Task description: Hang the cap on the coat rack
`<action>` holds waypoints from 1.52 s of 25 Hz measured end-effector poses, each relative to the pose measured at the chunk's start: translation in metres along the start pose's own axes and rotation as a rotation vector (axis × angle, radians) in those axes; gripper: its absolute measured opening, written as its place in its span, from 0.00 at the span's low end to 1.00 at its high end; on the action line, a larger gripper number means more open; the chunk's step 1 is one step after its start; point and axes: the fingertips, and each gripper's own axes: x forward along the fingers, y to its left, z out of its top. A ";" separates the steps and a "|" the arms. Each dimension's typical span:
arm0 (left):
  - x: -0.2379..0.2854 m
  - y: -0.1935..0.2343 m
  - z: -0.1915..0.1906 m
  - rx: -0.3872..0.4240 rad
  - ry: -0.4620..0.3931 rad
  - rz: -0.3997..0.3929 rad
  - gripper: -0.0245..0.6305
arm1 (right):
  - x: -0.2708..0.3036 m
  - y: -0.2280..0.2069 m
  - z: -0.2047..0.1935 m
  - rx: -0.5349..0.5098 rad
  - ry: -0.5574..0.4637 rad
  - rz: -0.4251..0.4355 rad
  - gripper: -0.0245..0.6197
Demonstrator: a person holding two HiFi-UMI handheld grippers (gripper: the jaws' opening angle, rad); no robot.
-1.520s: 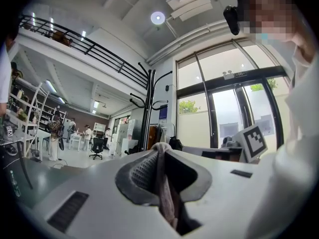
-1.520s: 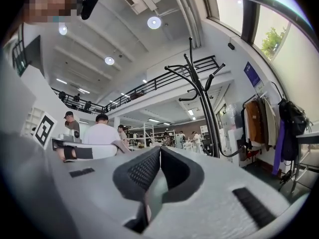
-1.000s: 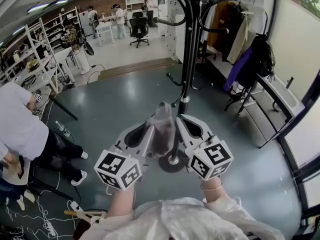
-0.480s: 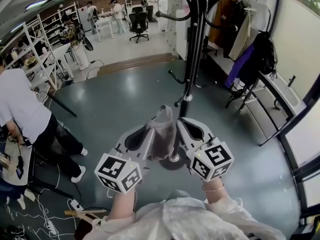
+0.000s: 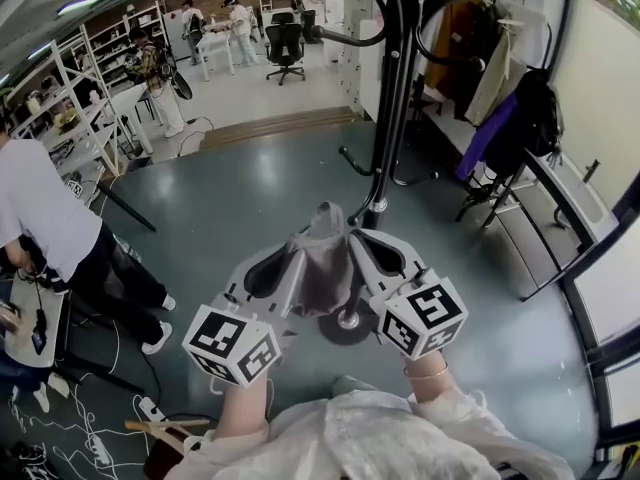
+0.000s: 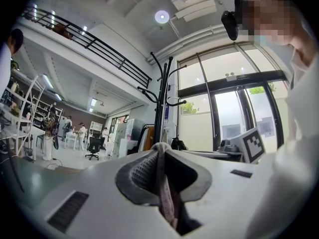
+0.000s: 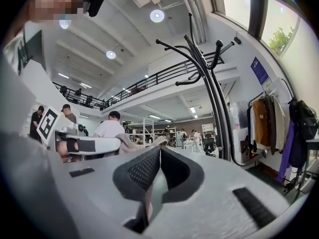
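Observation:
A grey-beige cap (image 5: 321, 266) hangs pinched between both grippers in front of me. My left gripper (image 5: 303, 242) is shut on its left side, and the fabric (image 6: 165, 195) shows squeezed between its jaws. My right gripper (image 5: 351, 239) is shut on the right side, with a strip of cap (image 7: 153, 193) in its jaws. The black coat rack (image 5: 386, 118) rises just beyond the cap, its round base (image 5: 347, 324) on the floor under the grippers. Curved hooks top the coat rack (image 6: 162, 96) in the left gripper view, and the same coat rack (image 7: 215, 91) stands to the right in the right gripper view.
A clothes rail with hanging coats (image 5: 497, 83) stands at the right by glass doors (image 5: 603, 278). A person in a white shirt (image 5: 45, 230) bends at the left, with cables (image 5: 70, 428) on the floor. Shelves (image 5: 75, 118) and an office chair (image 5: 288, 46) lie further back.
Both grippers keep hold of the cap and have hardly moved. The person at the left has shifted further left and bent lower; my view has drifted slightly.

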 end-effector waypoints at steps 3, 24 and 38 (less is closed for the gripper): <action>0.013 0.003 0.011 0.014 0.002 0.019 0.10 | 0.010 -0.010 0.006 -0.015 -0.003 0.013 0.04; 0.062 0.029 0.074 0.068 -0.114 0.086 0.10 | 0.071 -0.036 0.063 -0.074 -0.090 0.190 0.04; 0.084 0.033 0.091 0.116 -0.136 0.107 0.10 | 0.080 -0.048 0.071 -0.077 -0.117 0.236 0.04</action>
